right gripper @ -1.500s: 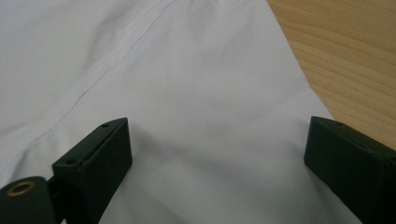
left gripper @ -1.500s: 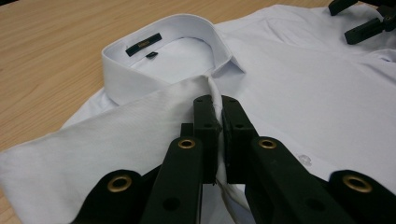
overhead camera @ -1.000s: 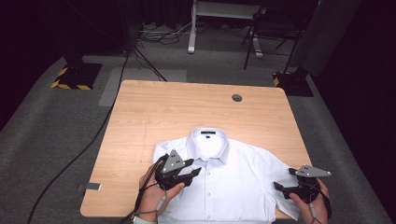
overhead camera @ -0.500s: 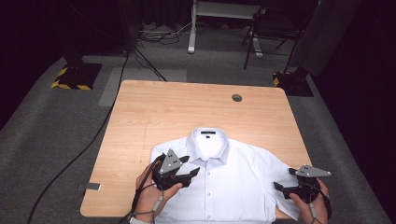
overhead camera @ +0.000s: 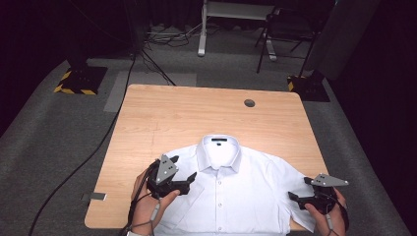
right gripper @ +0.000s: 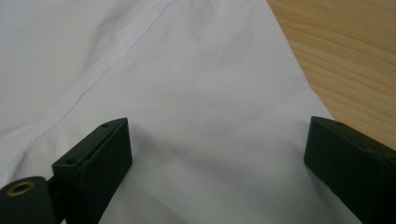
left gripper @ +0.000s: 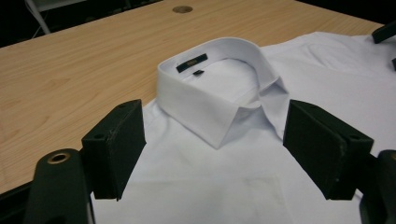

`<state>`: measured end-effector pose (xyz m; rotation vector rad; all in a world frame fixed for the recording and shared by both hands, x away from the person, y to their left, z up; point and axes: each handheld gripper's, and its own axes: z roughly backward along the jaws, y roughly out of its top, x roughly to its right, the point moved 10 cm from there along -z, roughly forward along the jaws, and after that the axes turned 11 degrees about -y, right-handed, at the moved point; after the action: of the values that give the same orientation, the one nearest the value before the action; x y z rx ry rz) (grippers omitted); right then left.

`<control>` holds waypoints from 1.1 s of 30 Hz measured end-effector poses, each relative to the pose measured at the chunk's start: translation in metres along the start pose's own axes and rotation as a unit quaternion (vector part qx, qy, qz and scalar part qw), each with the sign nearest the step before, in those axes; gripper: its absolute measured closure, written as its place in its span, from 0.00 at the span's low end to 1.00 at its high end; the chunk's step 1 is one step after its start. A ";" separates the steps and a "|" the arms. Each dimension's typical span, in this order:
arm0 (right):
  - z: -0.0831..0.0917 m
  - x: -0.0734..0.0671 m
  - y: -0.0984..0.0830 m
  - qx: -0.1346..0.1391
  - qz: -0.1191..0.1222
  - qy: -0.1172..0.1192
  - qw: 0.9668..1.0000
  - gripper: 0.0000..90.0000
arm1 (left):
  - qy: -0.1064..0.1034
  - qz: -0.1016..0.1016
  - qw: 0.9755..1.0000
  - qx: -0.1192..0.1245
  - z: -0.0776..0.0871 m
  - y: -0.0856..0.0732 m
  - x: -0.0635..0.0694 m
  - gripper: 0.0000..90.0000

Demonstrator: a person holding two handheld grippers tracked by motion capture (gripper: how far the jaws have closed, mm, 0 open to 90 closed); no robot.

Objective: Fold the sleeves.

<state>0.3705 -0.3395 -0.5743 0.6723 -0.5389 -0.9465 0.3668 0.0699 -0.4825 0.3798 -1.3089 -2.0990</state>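
A white dress shirt (overhead camera: 236, 191) lay flat, face up and buttoned, at the near edge of the wooden table (overhead camera: 196, 115), collar standing and pointing away. The left gripper (overhead camera: 191, 179), jaws just widened and holding nothing, hovered over its shoulder. The right gripper (overhead camera: 294, 197) stood parted over the sleeve.

Bottom hem of the white button-up cotton shirt (overhead camera: 231, 196) runs off the lower edge in high view, so can't tell how far it hangs past the light wooden table (overhead camera: 196, 118). My left hand (overhead camera: 147, 206) is cut off at the wrist there. Text on the small dark collar label (left gripper: 192, 62) too small to read. In right gripper view the shirt's outline is cropped top & left.
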 end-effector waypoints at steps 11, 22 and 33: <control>0.000 0.000 0.000 0.000 0.000 0.000 1.000 0.09 | 0.050 0.026 0.998 -0.011 0.024 -0.021 -0.035 0.22; 0.000 0.000 0.000 0.000 0.000 0.000 1.000 0.09 | 0.099 0.063 0.992 -0.037 0.044 -0.050 -0.071 0.20; 0.000 0.000 0.000 0.000 0.000 0.000 1.000 0.09 | 0.137 0.097 0.984 -0.063 0.064 -0.088 -0.100 0.20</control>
<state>0.3704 -0.3394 -0.5743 0.6722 -0.5387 -0.9470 0.3773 0.2065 -0.5387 0.4493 -1.0057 -1.8800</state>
